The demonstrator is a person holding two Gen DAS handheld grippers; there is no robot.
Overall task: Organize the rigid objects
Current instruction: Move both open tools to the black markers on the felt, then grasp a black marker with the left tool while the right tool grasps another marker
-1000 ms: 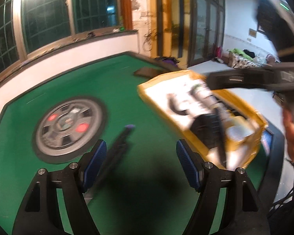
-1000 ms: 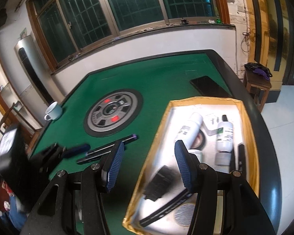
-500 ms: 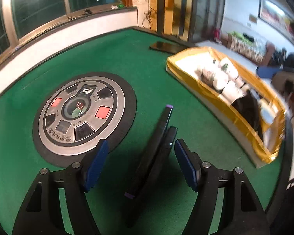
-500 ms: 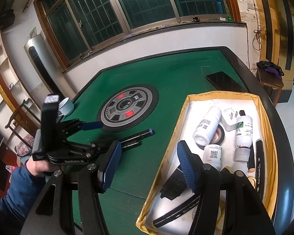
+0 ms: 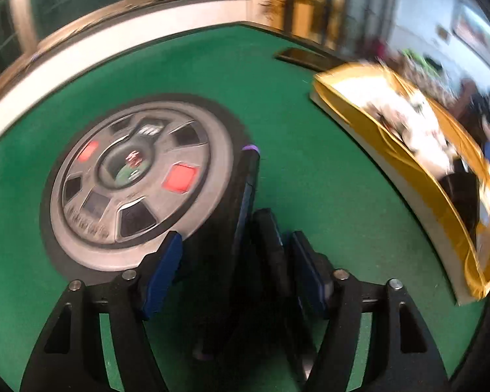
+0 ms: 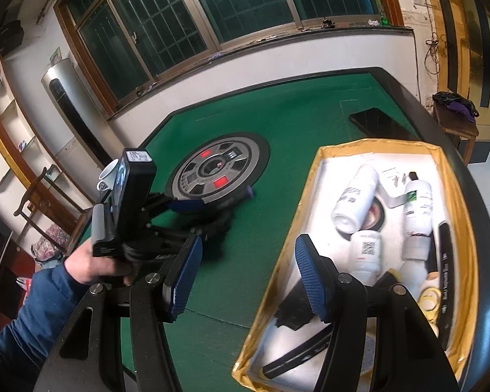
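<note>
Two long black stick-like objects lie side by side on the green table: a longer one with purple ends (image 5: pixel 245 202) and a shorter one (image 5: pixel 271 245). My left gripper (image 5: pixel 235 274) is open and low over them, its blue pads straddling both. In the right wrist view the left gripper (image 6: pixel 192 212) sits over the sticks by the wheel-shaped panel. My right gripper (image 6: pixel 248 277) is open and empty, above the left edge of the gold-rimmed tray (image 6: pixel 310 189), which holds white bottles (image 6: pixel 356 196), a tape roll and black items.
A round grey panel (image 5: pixel 137 176) with red buttons is set in the table's middle. A black phone (image 6: pixel 379 124) lies at the far right of the table. A white mug (image 6: pixel 107 176) stands at the table's left edge. The table's black rim runs along the right.
My left gripper has moved down and forward onto the two black sticks, which now lie between its pads. My right gripper has stayed almost still over the tray's edge.
</note>
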